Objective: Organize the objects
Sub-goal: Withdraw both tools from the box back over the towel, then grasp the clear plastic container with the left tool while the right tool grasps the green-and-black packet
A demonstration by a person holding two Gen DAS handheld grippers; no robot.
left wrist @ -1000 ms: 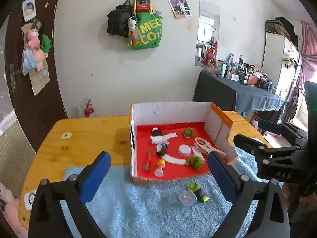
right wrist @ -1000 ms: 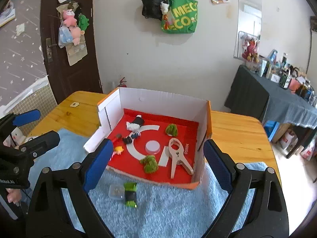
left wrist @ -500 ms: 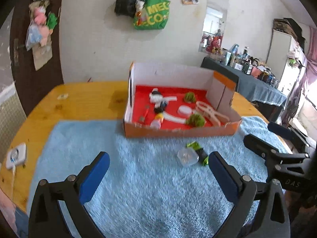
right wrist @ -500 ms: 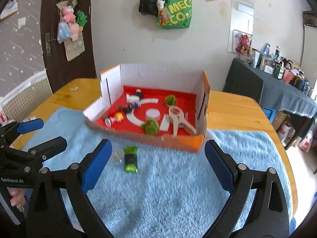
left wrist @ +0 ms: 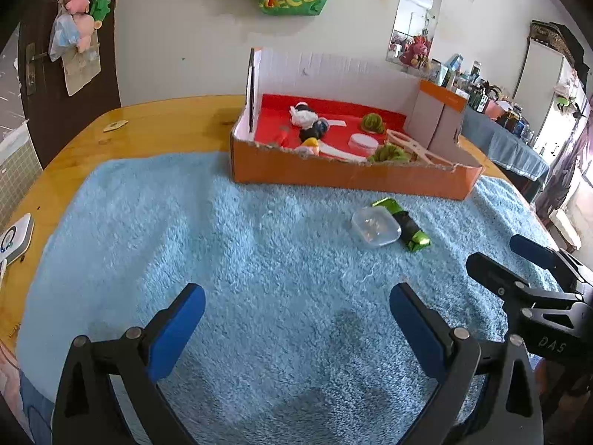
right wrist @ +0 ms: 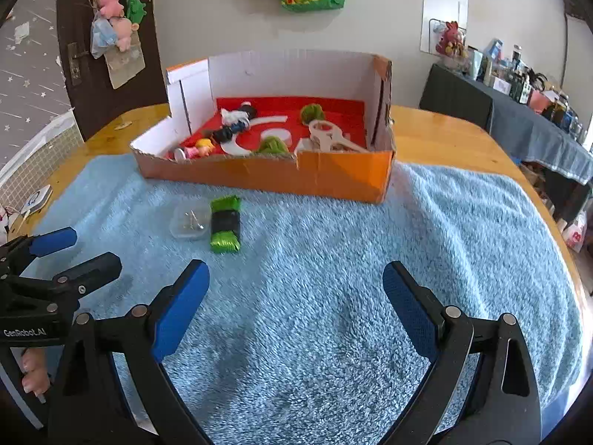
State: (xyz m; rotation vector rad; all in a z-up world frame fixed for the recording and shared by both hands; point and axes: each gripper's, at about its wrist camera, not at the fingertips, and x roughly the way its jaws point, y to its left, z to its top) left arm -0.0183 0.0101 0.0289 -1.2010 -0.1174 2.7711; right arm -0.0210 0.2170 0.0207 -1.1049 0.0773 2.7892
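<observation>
On the blue towel (right wrist: 333, 259), in front of the orange cardboard box (right wrist: 333, 174), two loose things lie touching each other: a small clear plastic container (right wrist: 189, 220) and a green and black wrapped packet (right wrist: 224, 224). In the right wrist view they sit at about eleven o'clock from the right gripper (right wrist: 295, 289); in the left wrist view they lie toward one o'clock from the left gripper (left wrist: 296, 315). Both claws hang wide apart and empty, low over the towel and well short of the pair.

The step in hand seems to be fetching one of these for the box. I would take the packet first, closing across its narrow black middle, since the crinkled foil ends look slippery. The container is low, smooth and see-through, with small bits inside, so keep it level. The box already holds figures, green tufts and a wooden clip (right wrist: 330, 137).
</observation>
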